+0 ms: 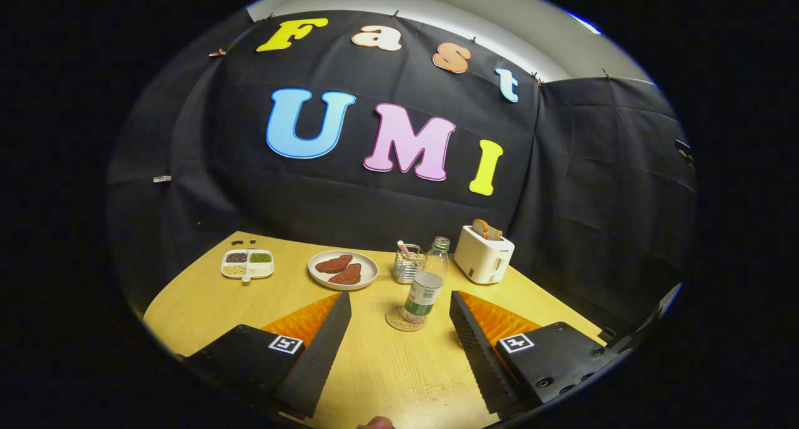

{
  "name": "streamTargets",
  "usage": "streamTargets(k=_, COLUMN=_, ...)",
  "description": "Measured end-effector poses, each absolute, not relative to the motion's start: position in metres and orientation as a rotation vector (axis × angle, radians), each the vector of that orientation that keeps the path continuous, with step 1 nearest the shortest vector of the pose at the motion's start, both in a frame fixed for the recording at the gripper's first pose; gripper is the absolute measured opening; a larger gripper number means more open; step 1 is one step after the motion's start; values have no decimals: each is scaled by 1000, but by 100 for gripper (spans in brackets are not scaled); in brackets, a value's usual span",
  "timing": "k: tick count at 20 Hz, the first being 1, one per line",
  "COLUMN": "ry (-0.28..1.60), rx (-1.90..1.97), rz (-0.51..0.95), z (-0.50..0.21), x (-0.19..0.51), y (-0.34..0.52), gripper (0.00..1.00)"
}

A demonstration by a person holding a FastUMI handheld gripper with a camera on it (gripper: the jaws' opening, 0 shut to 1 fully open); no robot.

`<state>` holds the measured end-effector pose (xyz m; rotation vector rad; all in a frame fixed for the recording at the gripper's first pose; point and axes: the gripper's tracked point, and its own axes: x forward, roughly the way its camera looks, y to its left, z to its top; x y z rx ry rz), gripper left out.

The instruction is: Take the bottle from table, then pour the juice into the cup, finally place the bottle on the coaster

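Observation:
A clear plastic bottle [427,282] with a green label and no cap stands upright on a round coaster [404,320] on the wooden table [206,295]. It is just ahead of my gripper [399,304], in line with the gap between the fingers. My gripper is open and holds nothing; the fingers [324,341] are well apart and do not touch the bottle. A small rounded thing at the near table edge [376,423], between the fingers, is too cut off to identify.
Beyond the bottle sit a wire holder with utensils [409,263], a white toaster with bread [484,254], a plate with two reddish pieces [343,270] and a divided dish of condiments [248,263]. A few water drops [434,391] lie on the table between the fingers.

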<state>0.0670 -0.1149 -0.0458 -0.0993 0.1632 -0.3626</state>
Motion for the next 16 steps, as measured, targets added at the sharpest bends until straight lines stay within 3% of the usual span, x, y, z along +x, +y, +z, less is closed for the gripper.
streamTargets(k=6, ry=193, rx=-116, rz=-298, z=-54, x=51, y=-92, gripper=98)
streamTargets(k=16, ry=169, rx=-77, rz=-348, z=-39, x=42, y=-119, gripper=98)
